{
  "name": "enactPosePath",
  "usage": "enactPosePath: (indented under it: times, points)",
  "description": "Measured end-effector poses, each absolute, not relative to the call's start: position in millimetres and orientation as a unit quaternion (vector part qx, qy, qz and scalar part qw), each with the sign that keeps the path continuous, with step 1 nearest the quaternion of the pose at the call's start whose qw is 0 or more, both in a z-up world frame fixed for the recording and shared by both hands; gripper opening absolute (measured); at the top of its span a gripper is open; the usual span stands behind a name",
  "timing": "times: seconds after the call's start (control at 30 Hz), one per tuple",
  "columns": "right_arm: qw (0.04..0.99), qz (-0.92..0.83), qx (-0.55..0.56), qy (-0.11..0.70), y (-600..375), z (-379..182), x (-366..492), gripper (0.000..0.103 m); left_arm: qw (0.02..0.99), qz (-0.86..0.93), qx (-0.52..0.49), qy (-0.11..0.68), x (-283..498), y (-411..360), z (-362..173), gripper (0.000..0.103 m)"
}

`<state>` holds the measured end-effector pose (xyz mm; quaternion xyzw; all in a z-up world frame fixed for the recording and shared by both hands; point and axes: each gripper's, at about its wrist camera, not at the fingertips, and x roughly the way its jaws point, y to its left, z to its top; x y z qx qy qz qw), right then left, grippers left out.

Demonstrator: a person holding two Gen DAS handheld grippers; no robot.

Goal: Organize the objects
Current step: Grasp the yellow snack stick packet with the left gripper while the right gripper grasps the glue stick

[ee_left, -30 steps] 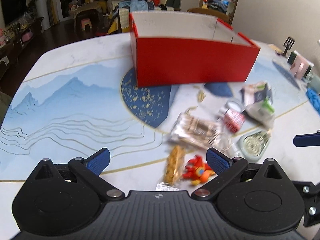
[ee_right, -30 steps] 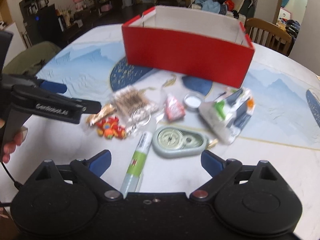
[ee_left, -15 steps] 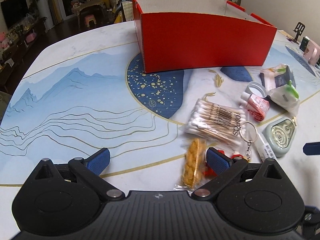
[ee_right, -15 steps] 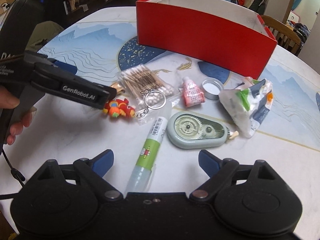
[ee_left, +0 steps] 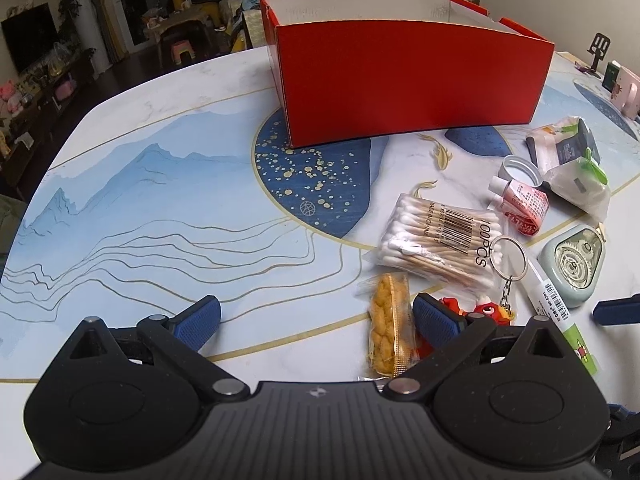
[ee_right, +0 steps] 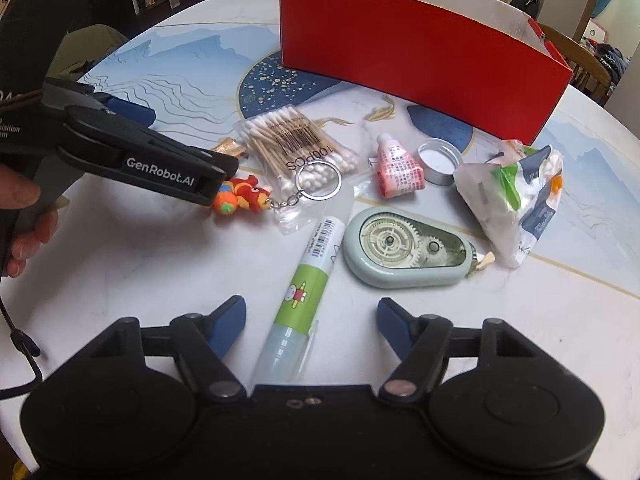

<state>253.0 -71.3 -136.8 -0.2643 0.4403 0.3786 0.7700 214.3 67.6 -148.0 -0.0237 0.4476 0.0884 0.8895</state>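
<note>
Both grippers have dropped closer to the clutter since a second ago; items loom larger and sharper in both wrist views. Right gripper jaws are closing, with the green-labelled glue pen lying between them, pads not touching it yet. Left gripper is spread wide, nothing pinched; its right pad sits just beside the yellow snack packet and over the red-orange toy keychain.

Red box, the likely target for sorting, stands at the far side of the table, well apart from the pile. Cotton swab pack, correction tape dispenser, small pink bottle, metal lid and a crumpled plastic packet all lie loose in front of it.

Step in hand looks like grasping the glue pen. To do well: close across the labelled barrel, not the clear cap end, since it's round and may roll or squirt out. Keep fingers low to the tabletop. The dispenser sits near the right pad, so avoid nudging it. Left gripper should settle on one item, the packet or the toy, before closing.
</note>
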Motion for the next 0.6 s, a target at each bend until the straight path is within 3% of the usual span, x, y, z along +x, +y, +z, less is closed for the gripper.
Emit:
enactPosePath:
  times: [0.1, 0.27, 0.47, 0.53, 0.6]
  points:
    - [0.768, 0.385, -0.263, 0.439, -73, -136, 253, 0.063, 0.891, 0.081, -0.034, 0.446, 213, 69, -148, 0.096]
    - [0.769, 0.389, -0.260, 0.436, -74, -135, 253, 0.050, 0.892, 0.070, -0.042, 0.444, 209, 65, -145, 0.061]
    - [0.772, 0.388, -0.257, 0.434, -78, -133, 254, 0.029, 0.893, 0.057, -0.037, 0.445, 204, 56, -141, 0.034]
    - [0.772, 0.388, -0.256, 0.433, -78, -133, 254, 0.021, 0.893, 0.056, -0.037, 0.446, 203, 55, -140, 0.032]
    - [0.774, 0.385, -0.254, 0.434, -79, -132, 254, 0.021, 0.892, 0.057, -0.040, 0.446, 200, 54, -140, 0.025]
